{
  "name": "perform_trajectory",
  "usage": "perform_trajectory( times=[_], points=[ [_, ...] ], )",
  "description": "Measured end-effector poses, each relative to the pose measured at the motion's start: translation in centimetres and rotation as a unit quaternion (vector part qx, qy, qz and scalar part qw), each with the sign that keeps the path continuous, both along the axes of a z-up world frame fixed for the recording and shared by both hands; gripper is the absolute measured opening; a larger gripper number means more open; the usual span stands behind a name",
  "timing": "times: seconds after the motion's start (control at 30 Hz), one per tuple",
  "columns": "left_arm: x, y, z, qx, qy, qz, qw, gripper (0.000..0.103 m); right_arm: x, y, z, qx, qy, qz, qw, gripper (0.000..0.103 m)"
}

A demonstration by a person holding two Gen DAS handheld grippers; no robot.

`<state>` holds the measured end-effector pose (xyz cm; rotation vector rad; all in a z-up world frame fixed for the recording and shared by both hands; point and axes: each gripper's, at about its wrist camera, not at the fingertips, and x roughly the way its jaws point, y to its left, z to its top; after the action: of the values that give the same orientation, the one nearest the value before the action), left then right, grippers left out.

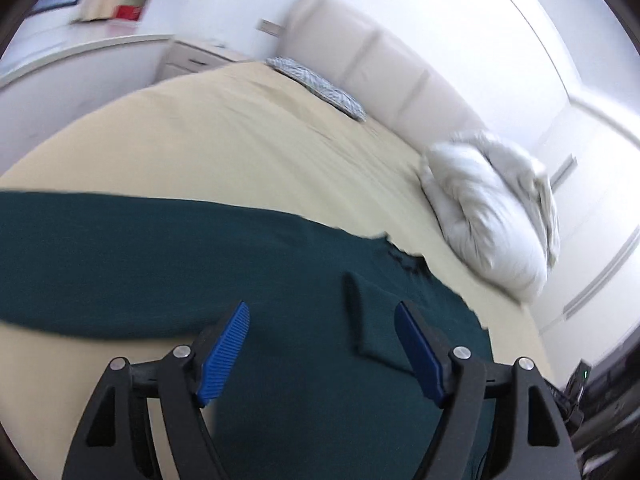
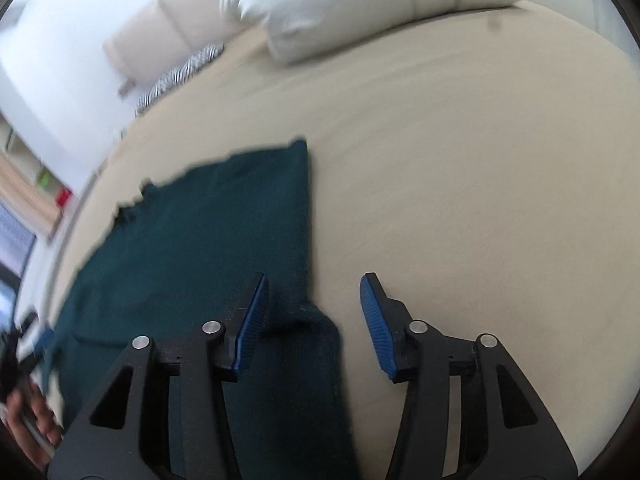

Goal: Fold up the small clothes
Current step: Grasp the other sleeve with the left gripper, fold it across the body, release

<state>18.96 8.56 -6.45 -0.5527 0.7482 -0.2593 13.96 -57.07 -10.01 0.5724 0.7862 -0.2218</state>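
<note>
Left gripper (image 1: 322, 350): jaws spread wide, nothing between the blue ribbed pads (image 1: 224, 354), black linkage arms splayed to either side, the whole tool tilted forward and downward. Right gripper (image 2: 314, 322): likewise parted, pads (image 2: 252, 322) well apart and gripping nothing, pointing forward and down (both views slightly smeared with blur). A bare hand (image 2: 30, 428) shows at the lower left edge of the right wrist view, fingers curled around something dark; which hand cannot be told.
</note>
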Motion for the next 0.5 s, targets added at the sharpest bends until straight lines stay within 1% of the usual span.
perform_trajectory(
  times=[0.03, 0.07, 0.1, 0.13, 0.2, 0.23, 0.33, 0.4, 0.43, 0.5],
  points=[
    [-1.0, 2.5, -0.3, -0.013, 0.007, 0.026, 0.9996, 0.078, -1.0, 0.5, 1.2, 0.006, -0.020, 0.003, 1.000, 0.047],
    [-2.0, 4.8, -0.7, -0.029, 0.014, 0.054, 0.9981, 0.078, -1.6, 0.9, 1.8, 0.010, -0.028, 0.007, 1.000, 0.047],
    [-3.1, 7.5, -1.3, -0.053, 0.022, 0.085, 0.9947, 0.078, -2.1, 1.4, 2.5, 0.020, -0.037, 0.015, 0.999, 0.047],
    [-4.5, 10.6, -2.2, -0.088, 0.030, 0.123, 0.9879, 0.078, -2.8, 2.1, 3.0, 0.035, -0.046, 0.027, 0.998, 0.047],
    [-6.7, 14.8, -3.7, -0.141, 0.043, 0.181, 0.9725, 0.078, -3.8, 3.8, 3.8, 0.054, -0.053, 0.047, 0.996, 0.047],
    [-8.0, 17.1, -4.6, -0.171, 0.048, 0.211, 0.9611, 0.078, -4.2, 4.9, 4.1, 0.063, -0.055, 0.058, 0.995, 0.047],
    [-10.3, 20.3, -6.1, -0.214, 0.053, 0.259, 0.9405, 0.079, -5.0, 8.1, 4.3, 0.094, -0.051, 0.086, 0.991, 0.047],
    [-10.8, 21.2, -6.9, -0.236, 0.055, 0.276, 0.9301, 0.080, -5.7, 10.1, 4.3, 0.104, -0.047, 0.099, 0.989, 0.047],
    [-10.8, 21.7, -7.5, -0.257, 0.055, 0.283, 0.9224, 0.080, -5.9, 11.4, 4.2, 0.107, -0.045, 0.105, 0.988, 0.047],
    [-10.2, 22.4, -8.3, -0.273, 0.050, 0.295, 0.9144, 0.080, -5.8, 13.5, 3.8, 0.111, -0.038, 0.116, 0.986, 0.047]
  ],
)
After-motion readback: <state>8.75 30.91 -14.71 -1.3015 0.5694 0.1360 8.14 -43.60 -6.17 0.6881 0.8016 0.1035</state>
